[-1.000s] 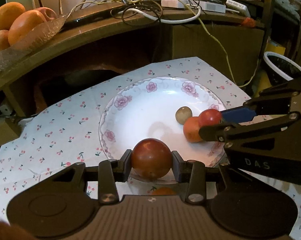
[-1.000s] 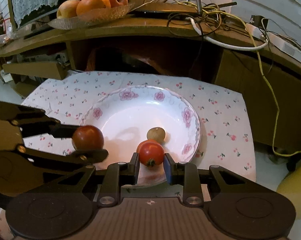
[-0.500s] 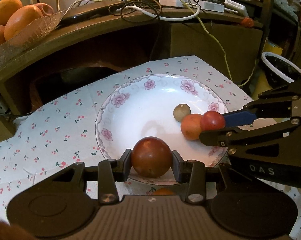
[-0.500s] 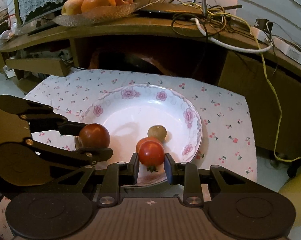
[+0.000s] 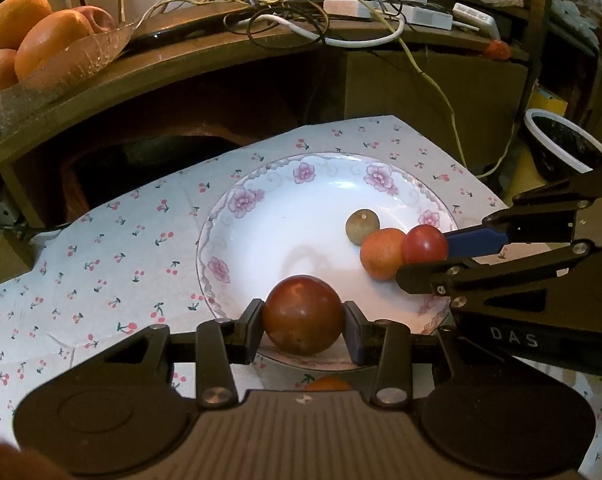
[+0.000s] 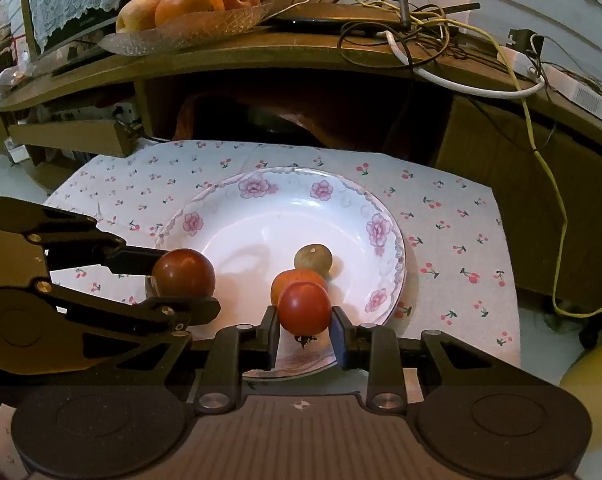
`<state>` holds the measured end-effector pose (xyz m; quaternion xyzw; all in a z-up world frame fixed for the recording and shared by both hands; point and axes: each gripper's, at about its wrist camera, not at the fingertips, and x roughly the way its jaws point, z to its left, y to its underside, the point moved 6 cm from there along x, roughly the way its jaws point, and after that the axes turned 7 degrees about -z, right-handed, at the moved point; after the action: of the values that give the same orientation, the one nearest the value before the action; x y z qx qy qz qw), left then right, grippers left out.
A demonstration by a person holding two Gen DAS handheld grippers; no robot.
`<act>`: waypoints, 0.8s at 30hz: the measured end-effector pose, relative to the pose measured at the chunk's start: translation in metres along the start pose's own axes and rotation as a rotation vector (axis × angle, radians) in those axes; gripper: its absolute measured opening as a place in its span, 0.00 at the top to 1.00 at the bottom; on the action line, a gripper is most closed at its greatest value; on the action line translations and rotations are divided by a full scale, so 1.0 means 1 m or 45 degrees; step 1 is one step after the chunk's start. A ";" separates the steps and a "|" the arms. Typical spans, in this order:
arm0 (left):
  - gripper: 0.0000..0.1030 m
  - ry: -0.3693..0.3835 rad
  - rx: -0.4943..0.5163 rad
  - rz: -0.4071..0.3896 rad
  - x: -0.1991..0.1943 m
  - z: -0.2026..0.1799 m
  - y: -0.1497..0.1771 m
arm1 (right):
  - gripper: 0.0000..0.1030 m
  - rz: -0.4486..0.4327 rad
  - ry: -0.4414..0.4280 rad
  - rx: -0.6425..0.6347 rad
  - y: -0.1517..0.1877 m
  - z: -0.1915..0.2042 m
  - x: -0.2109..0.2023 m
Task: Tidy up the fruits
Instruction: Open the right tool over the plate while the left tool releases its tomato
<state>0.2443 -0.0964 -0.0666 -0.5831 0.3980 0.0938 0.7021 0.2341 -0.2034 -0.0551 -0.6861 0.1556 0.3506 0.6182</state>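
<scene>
My left gripper (image 5: 303,322) is shut on a dark red round fruit (image 5: 303,314) and holds it over the near rim of the white flowered plate (image 5: 261,200). My right gripper (image 6: 304,322) is shut on a bright red tomato (image 6: 304,308) over the plate's (image 6: 261,188) near right side. In the plate lie an orange fruit (image 5: 381,254) and a small brown-green fruit (image 5: 362,226). They also show in the right wrist view as the orange fruit (image 6: 291,278) and the brown-green fruit (image 6: 313,258). The left gripper shows there too (image 6: 181,280), and the right gripper (image 5: 425,250) shows in the left wrist view.
The plate stands on a cherry-print cloth (image 5: 101,240). Behind it a wooden shelf (image 6: 301,52) carries a glass bowl (image 6: 189,28) of oranges and apples and tangled cables (image 6: 421,40). A dark white-rimmed bin (image 5: 561,148) stands at the right. A small orange object (image 5: 327,384) lies under my left gripper.
Both grippers have drawn back a little and lifted with their fruits; the plate sits slightly farther away in both views. The fruits in the plate have not moved.
</scene>
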 end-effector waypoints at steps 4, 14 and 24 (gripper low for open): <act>0.55 -0.002 -0.003 -0.004 -0.002 0.001 -0.001 | 0.69 -0.002 -0.010 0.001 0.000 0.000 0.000; 0.55 -0.028 -0.034 -0.060 -0.014 0.009 -0.010 | 0.69 -0.018 -0.033 0.032 -0.001 0.001 -0.004; 0.54 -0.023 -0.056 -0.111 -0.025 0.015 -0.020 | 0.57 -0.087 -0.016 0.047 -0.009 0.000 -0.011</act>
<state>0.2459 -0.0810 -0.0346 -0.6143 0.3637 0.0771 0.6960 0.2320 -0.2045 -0.0412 -0.6771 0.1345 0.3306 0.6435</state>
